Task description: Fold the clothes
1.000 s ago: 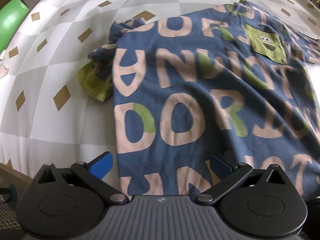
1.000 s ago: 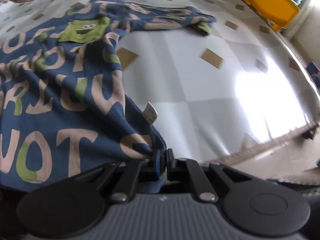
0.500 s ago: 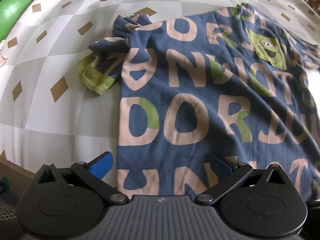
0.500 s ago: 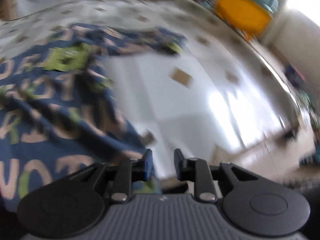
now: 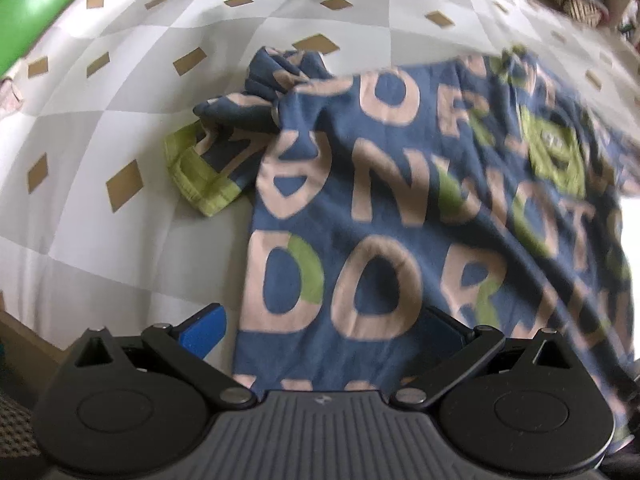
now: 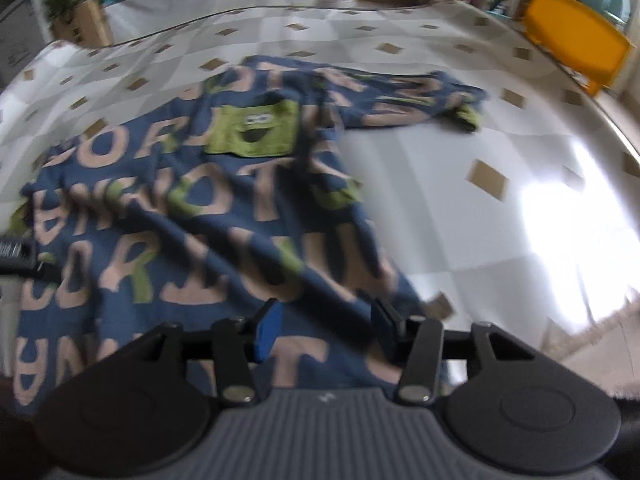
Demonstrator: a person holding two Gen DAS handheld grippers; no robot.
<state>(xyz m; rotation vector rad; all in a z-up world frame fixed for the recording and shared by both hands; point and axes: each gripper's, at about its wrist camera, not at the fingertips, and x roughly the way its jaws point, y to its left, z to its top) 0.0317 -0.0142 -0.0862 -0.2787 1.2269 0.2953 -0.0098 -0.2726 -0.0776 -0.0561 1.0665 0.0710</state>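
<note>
A blue shirt point(image 5: 360, 200) with big pink letters and a green face pocket point(image 6: 256, 130) lies spread on the checkered cover. Its left sleeve with a green cuff point(image 5: 200, 176) is bunched beside the body; the other sleeve point(image 6: 420, 100) stretches out to the right. My left gripper point(image 5: 324, 328) hovers open and wide over the shirt's near left hem, pads clear of the cloth. My right gripper point(image 6: 326, 320) is above the near right hem. Its jaws are opening, with cloth below and between them but not pinched.
The grey-and-white checkered cover point(image 5: 120, 240) runs to an edge at the lower left. A green object point(image 5: 36, 4) sits at the far left, and an orange-yellow one point(image 6: 576, 52) and a cardboard box point(image 6: 80, 24) lie beyond the cover. Bright glare point(image 6: 560, 220) covers the right side.
My right gripper has let go of the shirt's hem corner, opened and pulled up and back. The left gripper stays open and has shifted slightly over the hem.
</note>
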